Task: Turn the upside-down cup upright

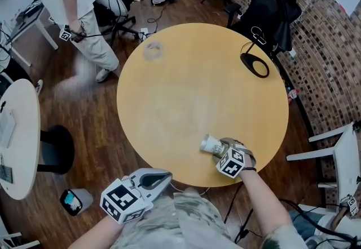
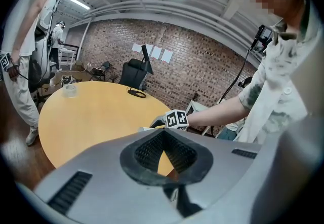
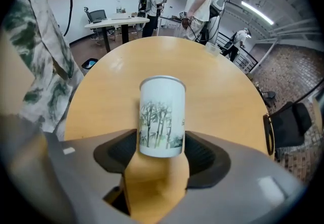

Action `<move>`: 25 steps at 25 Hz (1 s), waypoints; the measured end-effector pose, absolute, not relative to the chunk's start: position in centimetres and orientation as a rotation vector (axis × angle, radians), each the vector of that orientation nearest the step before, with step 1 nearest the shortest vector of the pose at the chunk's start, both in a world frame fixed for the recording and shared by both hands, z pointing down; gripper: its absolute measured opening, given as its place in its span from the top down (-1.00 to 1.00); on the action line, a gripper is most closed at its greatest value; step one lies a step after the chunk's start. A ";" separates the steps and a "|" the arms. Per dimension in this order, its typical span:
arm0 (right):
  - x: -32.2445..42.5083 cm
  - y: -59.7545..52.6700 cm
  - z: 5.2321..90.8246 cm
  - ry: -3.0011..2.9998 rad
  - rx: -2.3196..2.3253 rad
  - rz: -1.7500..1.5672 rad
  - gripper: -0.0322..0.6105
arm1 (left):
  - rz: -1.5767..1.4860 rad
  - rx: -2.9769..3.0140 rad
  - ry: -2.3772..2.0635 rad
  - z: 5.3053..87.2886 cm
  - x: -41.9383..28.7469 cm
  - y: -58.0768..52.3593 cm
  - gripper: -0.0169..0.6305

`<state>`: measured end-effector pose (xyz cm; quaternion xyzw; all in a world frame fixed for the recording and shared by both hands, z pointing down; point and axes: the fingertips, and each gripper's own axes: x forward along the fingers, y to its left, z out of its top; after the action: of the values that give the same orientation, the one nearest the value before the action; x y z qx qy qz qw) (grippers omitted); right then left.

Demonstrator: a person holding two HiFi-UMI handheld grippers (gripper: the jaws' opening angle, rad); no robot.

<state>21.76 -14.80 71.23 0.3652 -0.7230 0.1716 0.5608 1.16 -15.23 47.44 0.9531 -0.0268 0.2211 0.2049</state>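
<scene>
A white cup (image 1: 211, 145) with a bamboo print sits between the jaws of my right gripper (image 1: 224, 146) near the front right edge of the round wooden table (image 1: 197, 84). In the right gripper view the cup (image 3: 162, 116) lies along the jaws of that gripper (image 3: 162, 143). The pads lie against its sides, and its far end points toward the tabletop. In the head view the cup looks tilted to the left. My left gripper (image 1: 166, 176) hovers off the table's front edge. Its jaws meet at the tips with nothing between them, as the left gripper view (image 2: 163, 133) shows.
A small clear round object (image 1: 153, 49) sits at the far left of the table, and a black looped stand (image 1: 255, 65) at the far right. A black chair (image 1: 276, 5) and a white chair (image 1: 338, 158) stand on the right. On the left are a person (image 1: 79, 5) and a white table (image 1: 17, 129).
</scene>
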 end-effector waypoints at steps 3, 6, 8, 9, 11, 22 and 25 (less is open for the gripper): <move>21.6 -14.5 71.2 -1.692 0.801 0.417 -0.14 | 0.609 2.656 -0.083 47.4 1.1 -15.5 0.93; 20.9 -15.0 70.6 -1.675 0.760 0.412 -0.18 | 0.594 2.652 -0.087 47.6 0.8 -15.9 0.93; 20.2 -16.0 70.0 -1.660 0.751 0.397 -0.19 | 0.586 2.652 -0.085 47.7 0.7 -16.0 0.93; 19.8 -16.7 69.8 -1.653 0.748 0.390 -0.19 | 0.583 2.651 -0.084 47.8 0.6 -16.1 0.93; 19.2 -17.9 69.8 -1.635 0.738 0.382 -0.19 | 0.580 2.646 -0.083 48.0 0.4 -16.3 0.93; 17.6 -20.0 70.0 -1.639 0.795 0.405 -0.08 | 0.592 2.622 -0.115 48.7 -2.2 -18.1 0.93; 17.9 -20.7 68.6 -1.713 0.922 0.409 -0.07 | 0.600 2.624 -0.097 48.7 -2.0 -18.1 0.93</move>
<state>17.87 -20.72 68.64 0.3887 -0.7223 0.1726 0.5453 -1.96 -18.09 48.72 0.9499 -0.0351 0.2173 0.2221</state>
